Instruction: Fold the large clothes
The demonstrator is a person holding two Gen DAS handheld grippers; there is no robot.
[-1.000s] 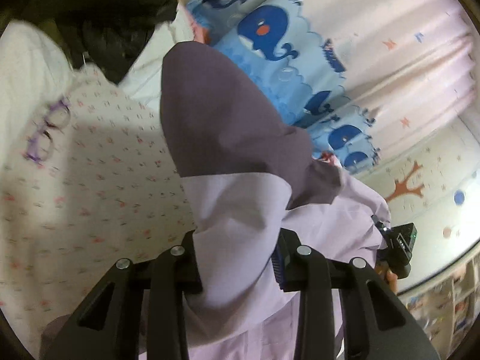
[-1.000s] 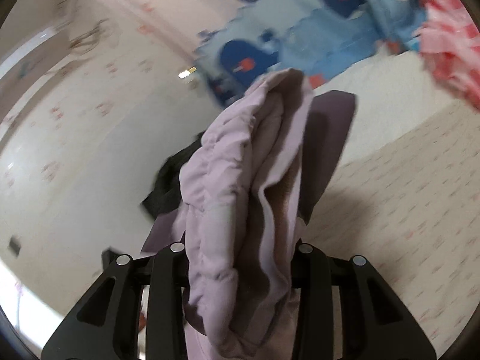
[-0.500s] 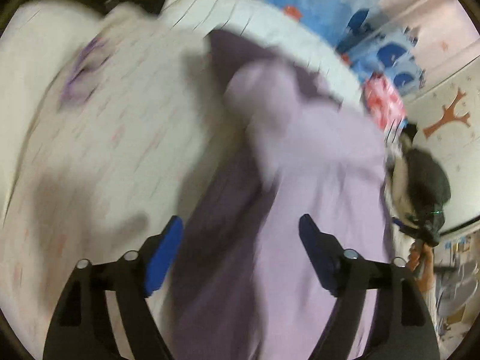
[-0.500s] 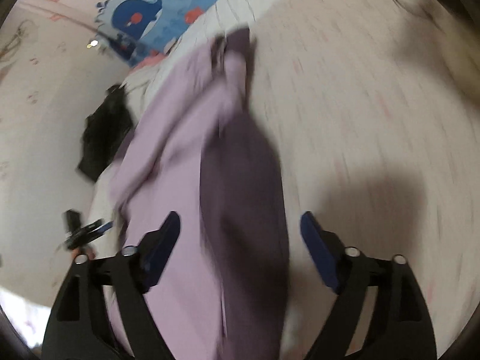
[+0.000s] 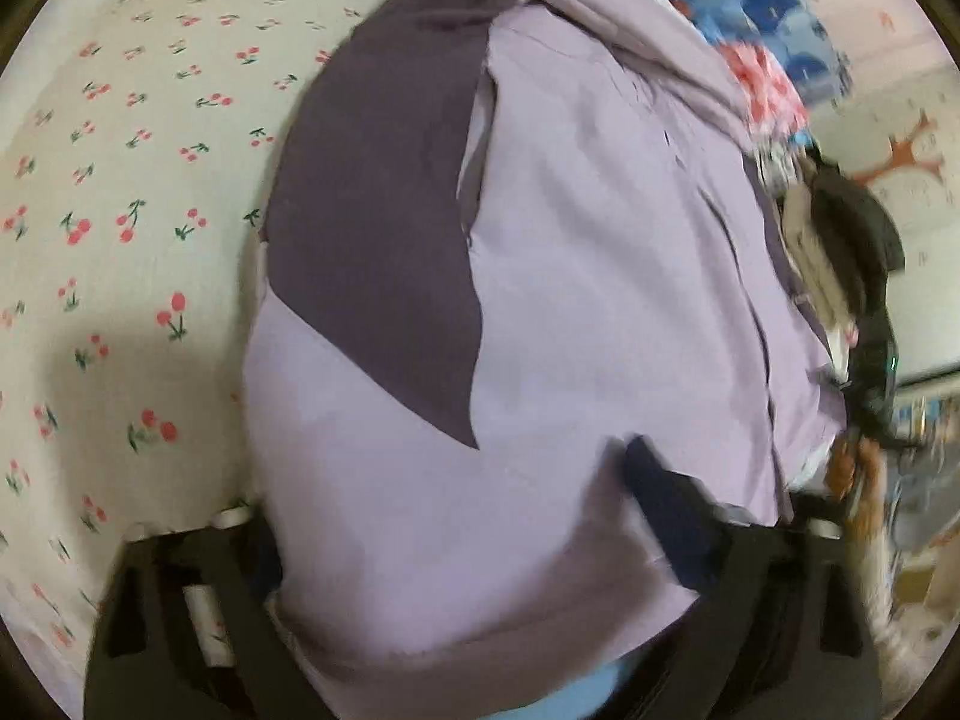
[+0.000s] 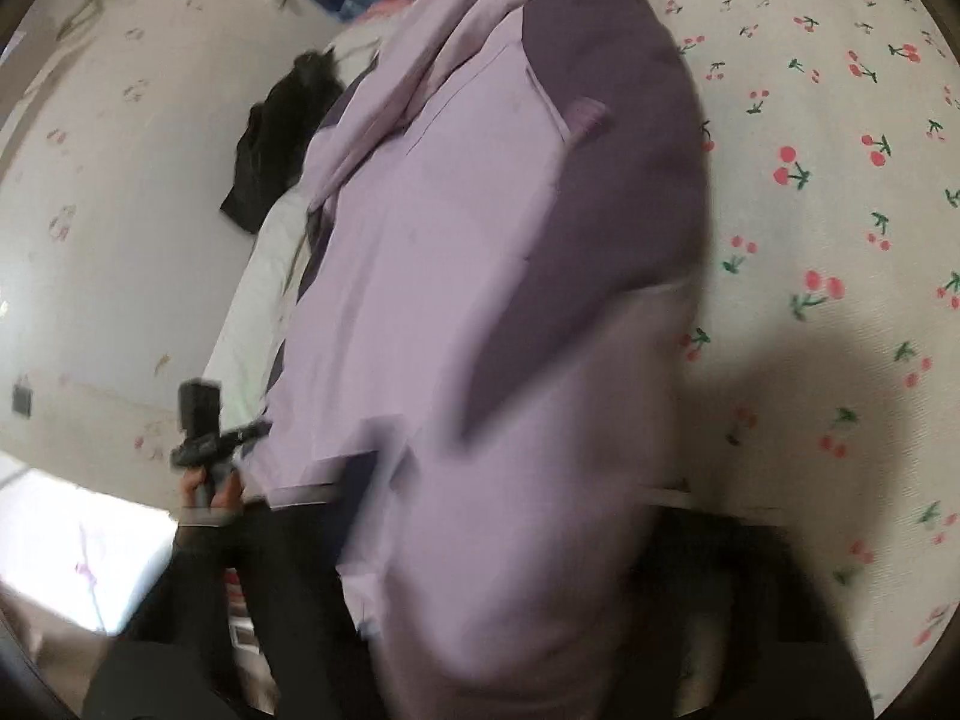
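A large jacket point(image 5: 570, 240) in lilac with dark purple panels lies spread on the cherry-print bed sheet point(image 5: 120, 180). My left gripper point(image 5: 456, 516) sits low at its near hem. Its jaws stand wide and are closing, with the hem between them; a blue pad point(image 5: 654, 492) shows on the fabric. In the right wrist view the jacket point(image 6: 450, 240) bulges over my right gripper point(image 6: 510, 498). Those jaws are closing with fabric between them, but blur and cloth hide the pads. Each view shows the other gripper held in a hand at the jacket's far side.
A black garment point(image 6: 270, 138) lies at the bed's far edge beside the wall. A pink checked cloth point(image 5: 762, 84) and blue whale-print fabric point(image 5: 774, 0) sit beyond the jacket's collar end. Bare cherry-print sheet point(image 6: 840, 240) stretches to the jacket's other side.
Both grippers came down from holding the bunched jacket in the air. The jaws let go and spread, and the jacket now lies flat on the sheet.
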